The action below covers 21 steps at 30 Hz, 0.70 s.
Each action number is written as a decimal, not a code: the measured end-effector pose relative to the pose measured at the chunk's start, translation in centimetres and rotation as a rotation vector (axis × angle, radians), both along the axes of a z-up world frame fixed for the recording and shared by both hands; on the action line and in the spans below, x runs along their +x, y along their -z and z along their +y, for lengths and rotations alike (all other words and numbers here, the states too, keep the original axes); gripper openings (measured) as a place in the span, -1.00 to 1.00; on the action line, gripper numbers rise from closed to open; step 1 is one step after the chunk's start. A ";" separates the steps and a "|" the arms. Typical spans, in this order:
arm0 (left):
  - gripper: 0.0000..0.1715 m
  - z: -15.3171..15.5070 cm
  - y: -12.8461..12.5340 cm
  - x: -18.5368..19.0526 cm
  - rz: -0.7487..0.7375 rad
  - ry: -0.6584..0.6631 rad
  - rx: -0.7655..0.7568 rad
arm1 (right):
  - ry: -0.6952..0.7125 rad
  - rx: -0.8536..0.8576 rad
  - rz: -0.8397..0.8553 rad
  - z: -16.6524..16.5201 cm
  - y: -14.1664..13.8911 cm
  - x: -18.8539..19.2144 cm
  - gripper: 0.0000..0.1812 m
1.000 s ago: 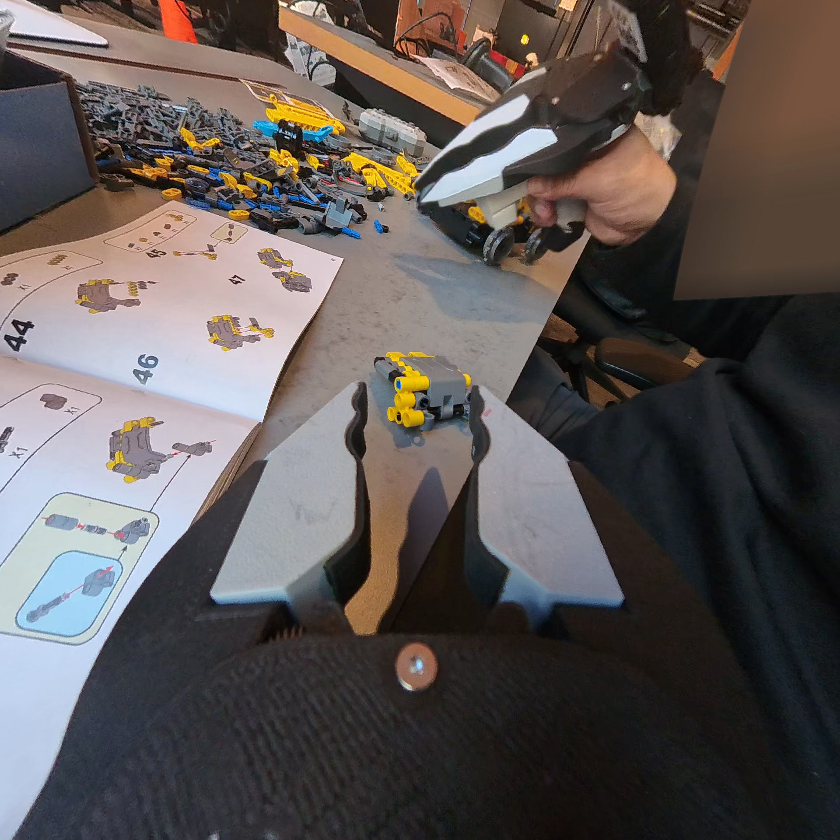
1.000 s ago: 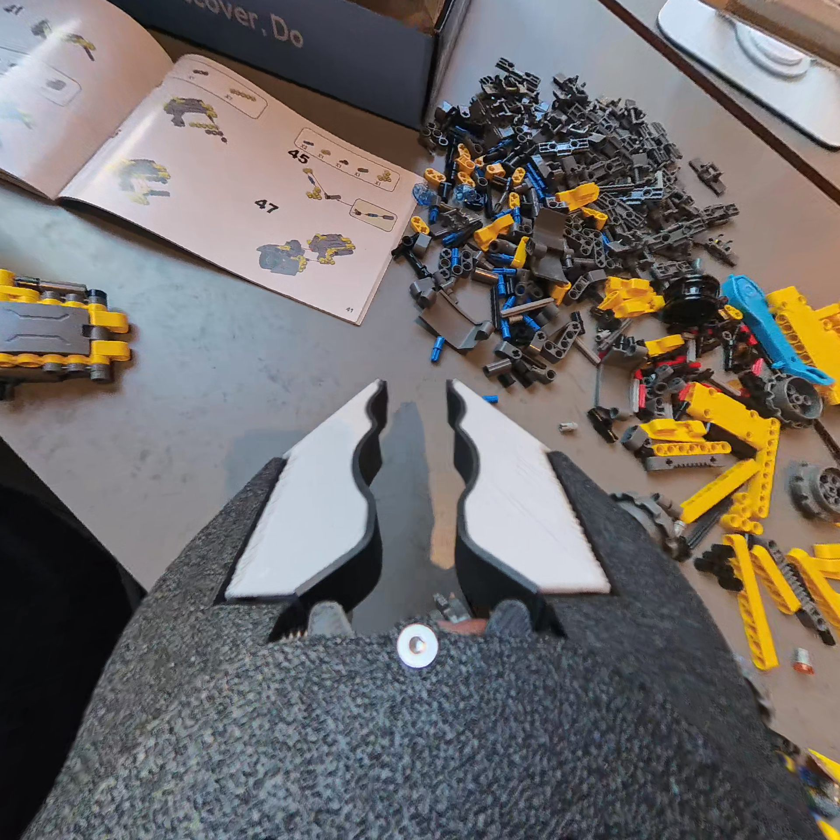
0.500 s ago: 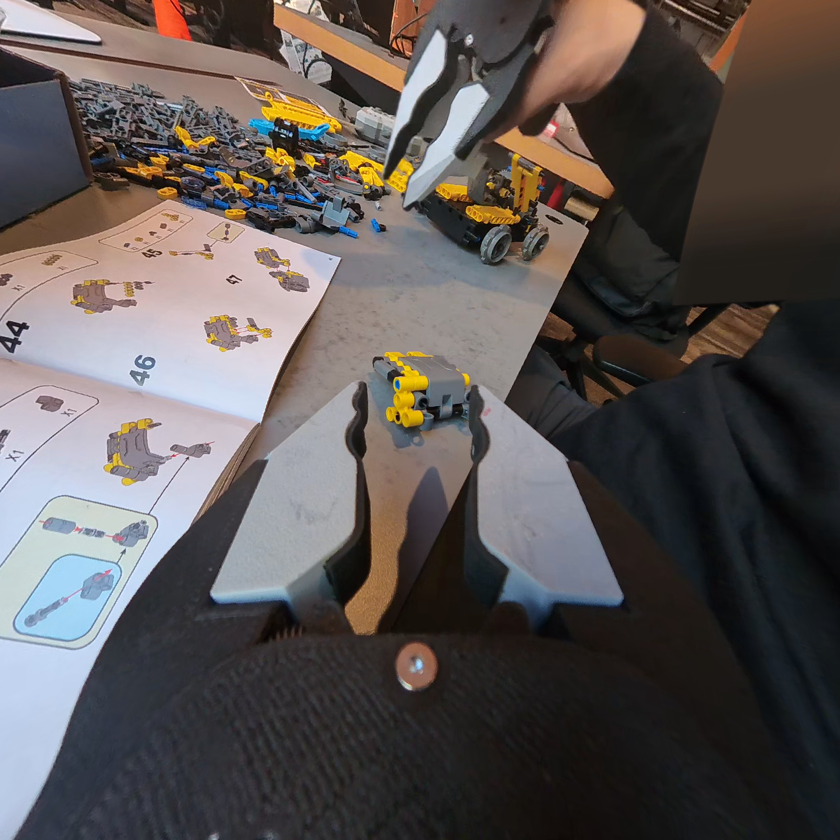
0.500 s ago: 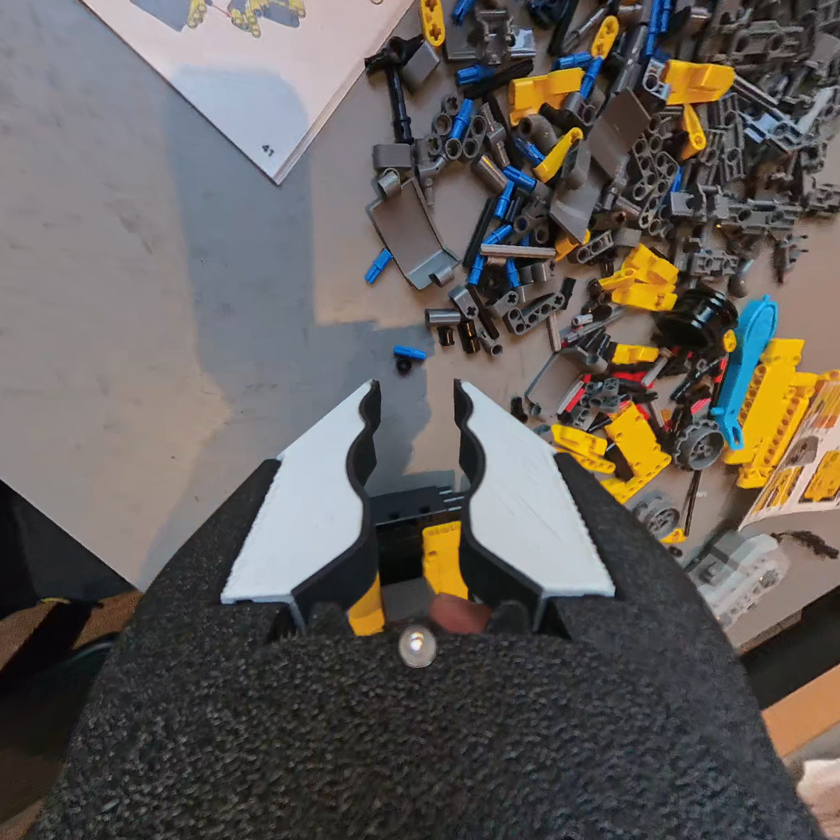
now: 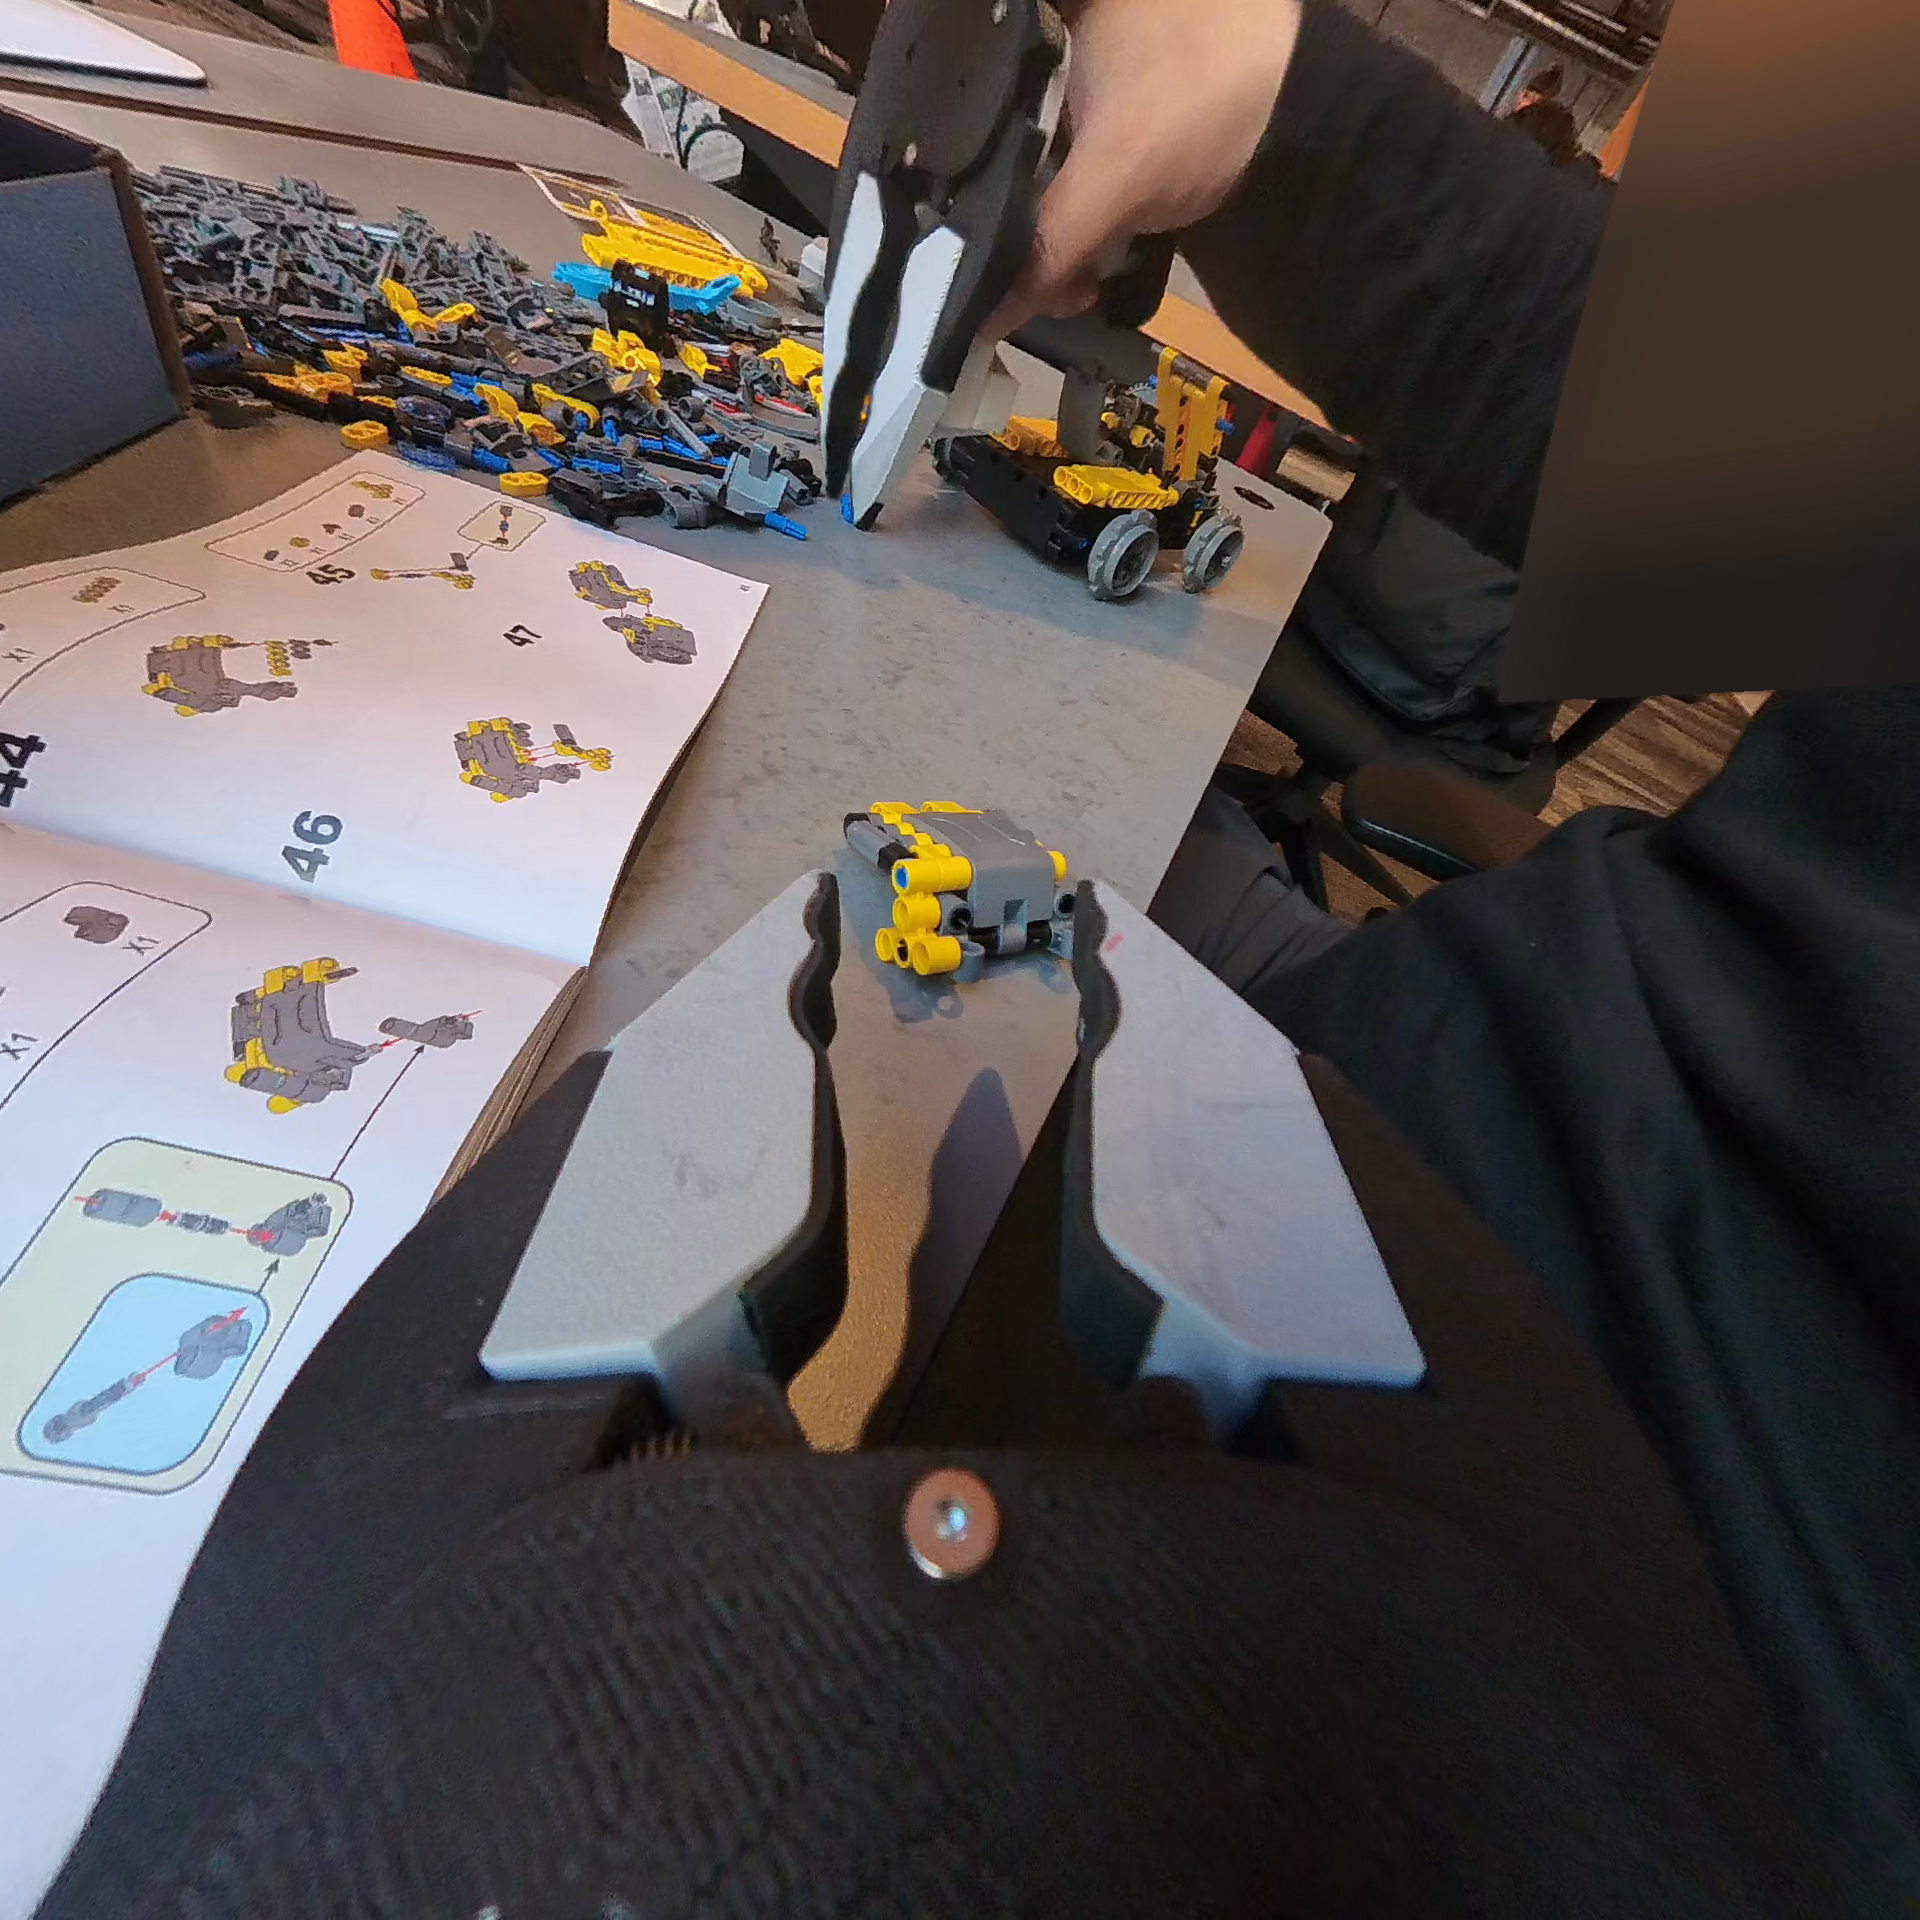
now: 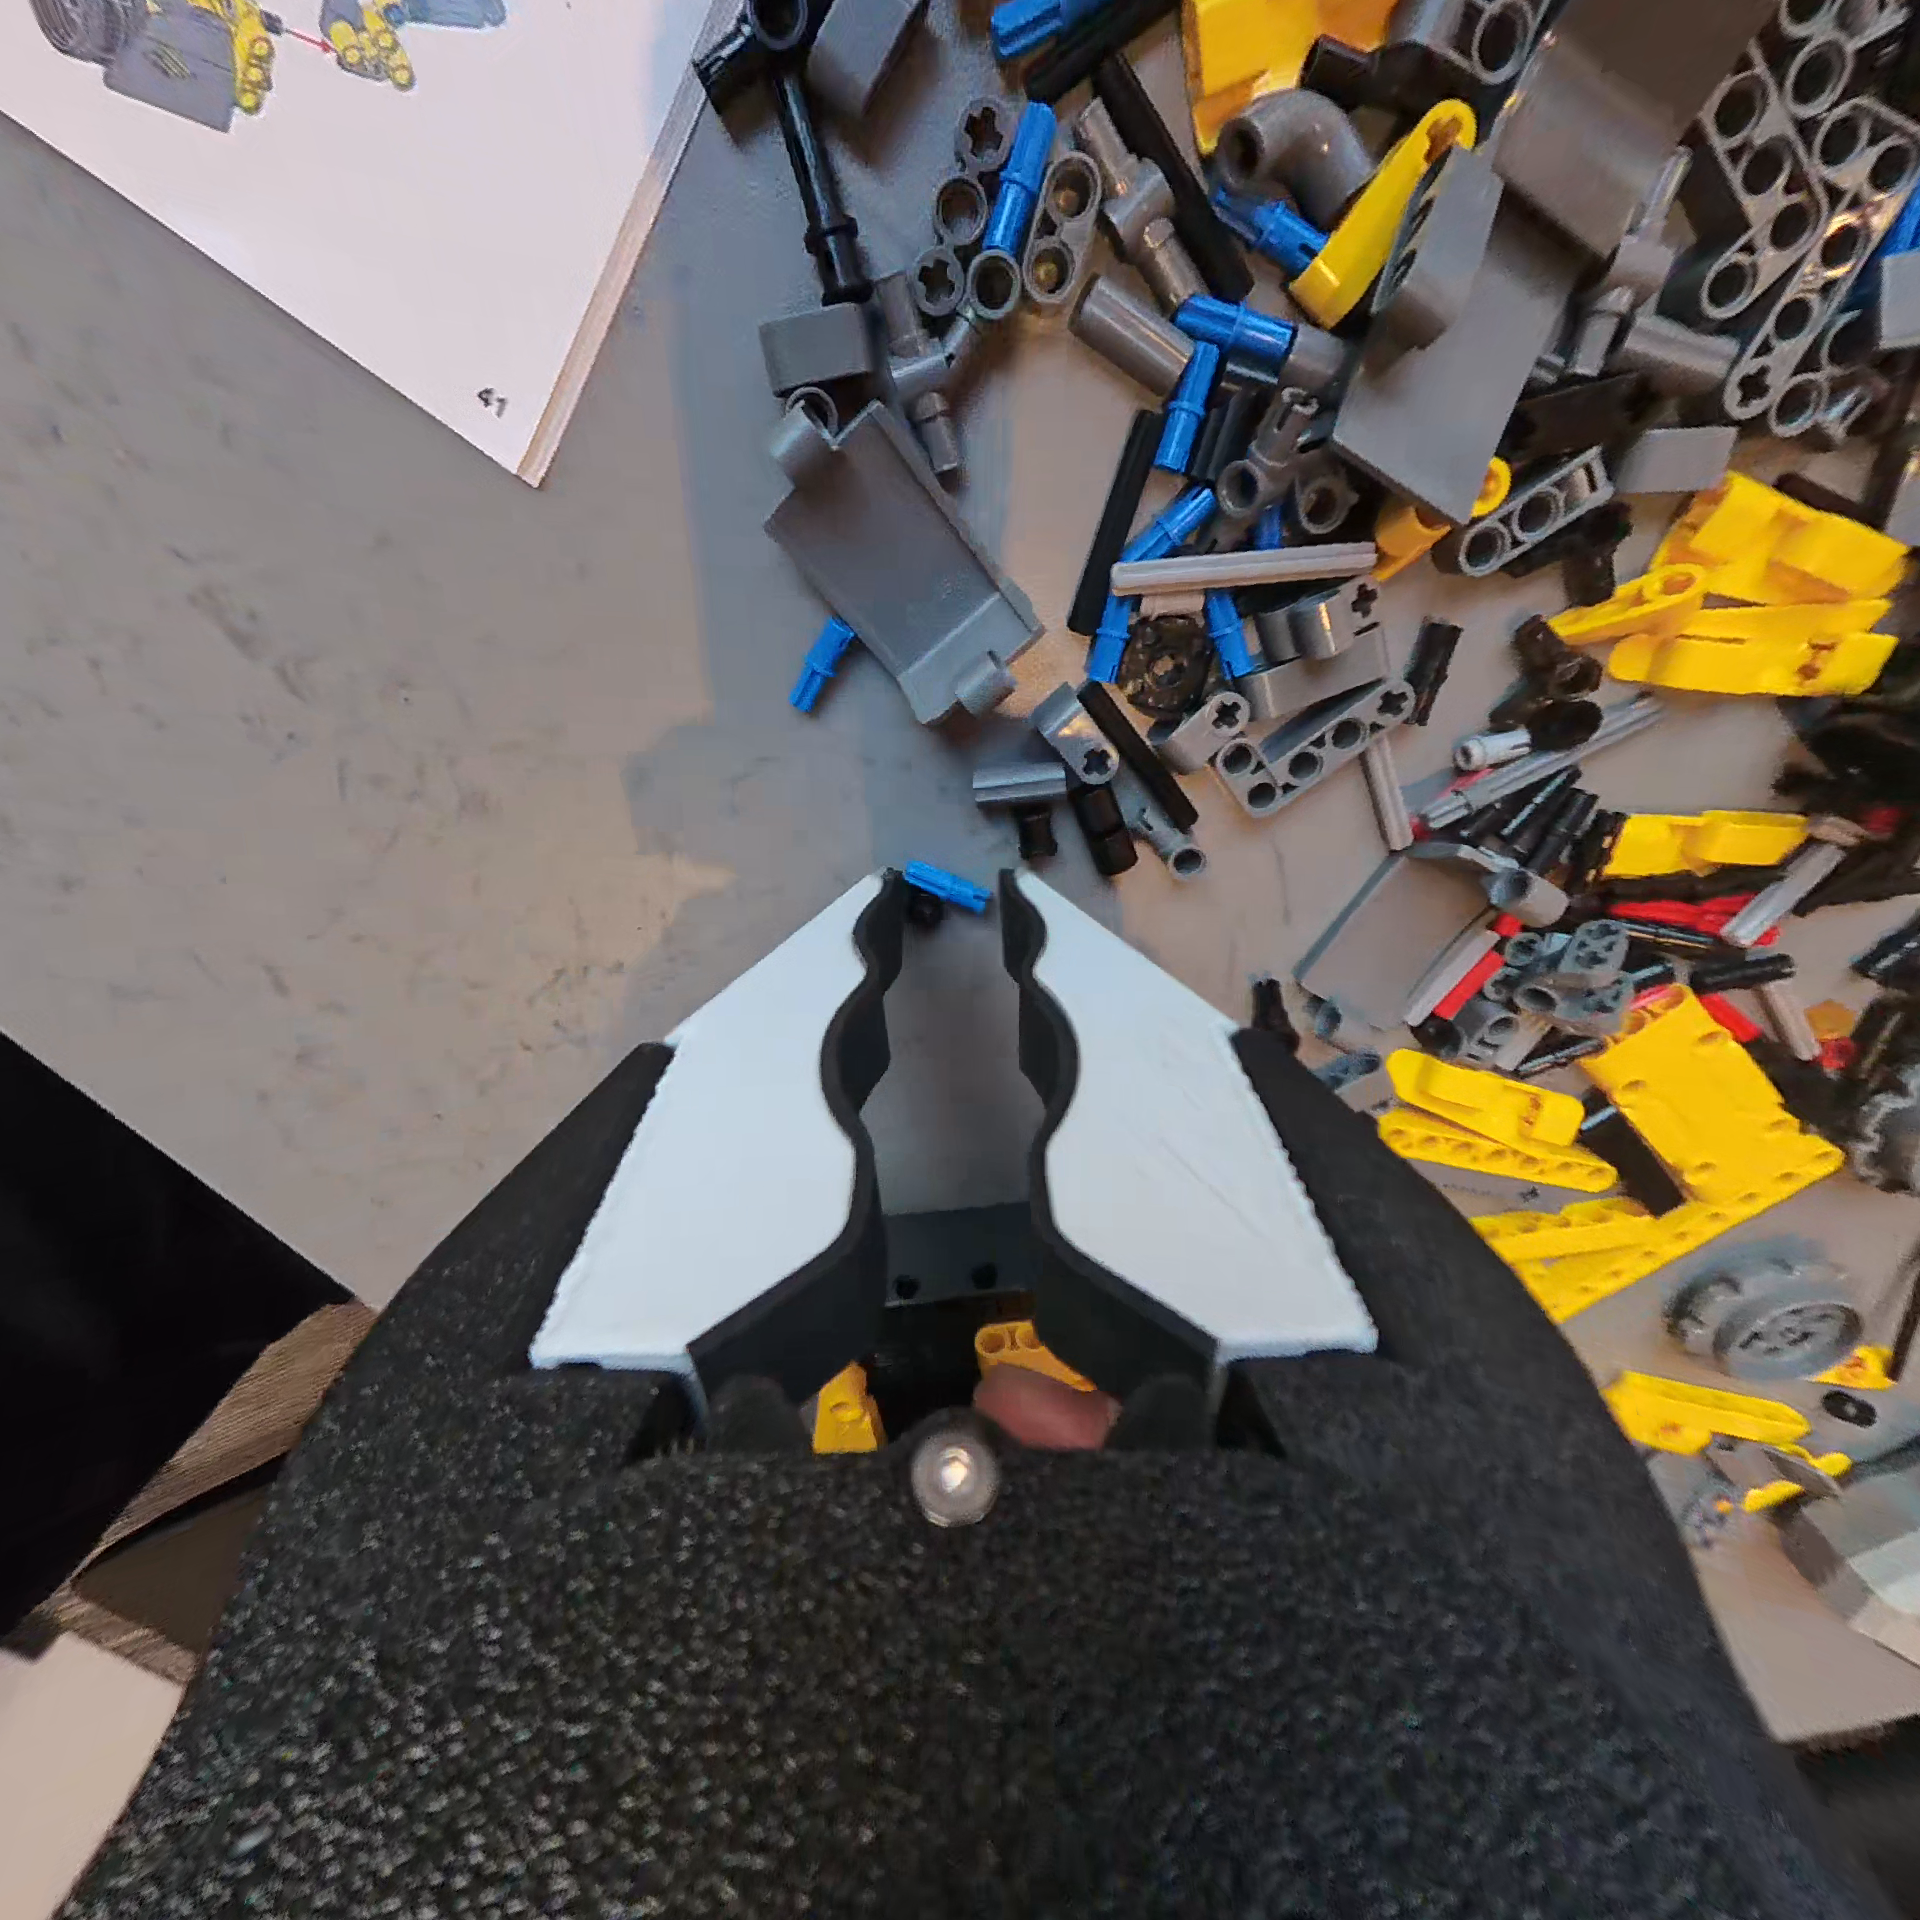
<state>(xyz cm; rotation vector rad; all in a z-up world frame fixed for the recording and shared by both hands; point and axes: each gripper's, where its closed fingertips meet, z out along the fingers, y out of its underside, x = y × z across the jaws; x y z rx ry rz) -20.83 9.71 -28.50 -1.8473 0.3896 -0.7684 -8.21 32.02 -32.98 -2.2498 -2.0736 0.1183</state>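
My left gripper (image 5: 951, 914) is open and low over the grey table (image 5: 935, 665), near its edge. A small yellow and grey brick assembly (image 5: 961, 883) sits on the table between its fingertips; I cannot tell if they touch it. My right gripper (image 6: 948, 894) is open, with a narrow gap, and points steeply down at the table. A small blue pin (image 6: 945, 885) lies between its fingertips, with a tiny black pin (image 6: 923, 910) beside it. In the left wrist view the right gripper (image 5: 873, 457) hangs from a hand, tips at the edge of the parts pile.
A big pile of loose grey, black, blue and yellow parts (image 6: 1455, 520) spreads right of the right gripper. An open instruction booklet (image 5: 312, 779) lies left. A partly built wheeled model (image 5: 1101, 478) stands near the table edge. A dark box (image 5: 73, 312) stands far left. My hands' fingertips stand some 25 cm from each other.
The right gripper has tipped downwards and dropped to the table at the edge of the pile, coming over the blue pin. The left gripper and the small assembly have not moved.
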 end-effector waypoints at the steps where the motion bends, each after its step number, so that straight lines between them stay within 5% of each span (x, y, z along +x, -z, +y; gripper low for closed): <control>1: -0.51 0.0 0.0 0.0 -0.001 0.001 0.000 | 0.004 -0.019 0.003 -0.2 0.0 0.0 -0.85; 10: -0.51 0.0 0.0 0.0 -0.008 0.004 -0.002 | -0.128 -0.010 0.045 -1.7 -0.3 -1.1 -0.85; 21: -0.51 0.0 0.0 0.0 -0.009 0.005 -0.001 | -0.367 -0.017 0.225 -9.7 -1.0 -3.5 -0.84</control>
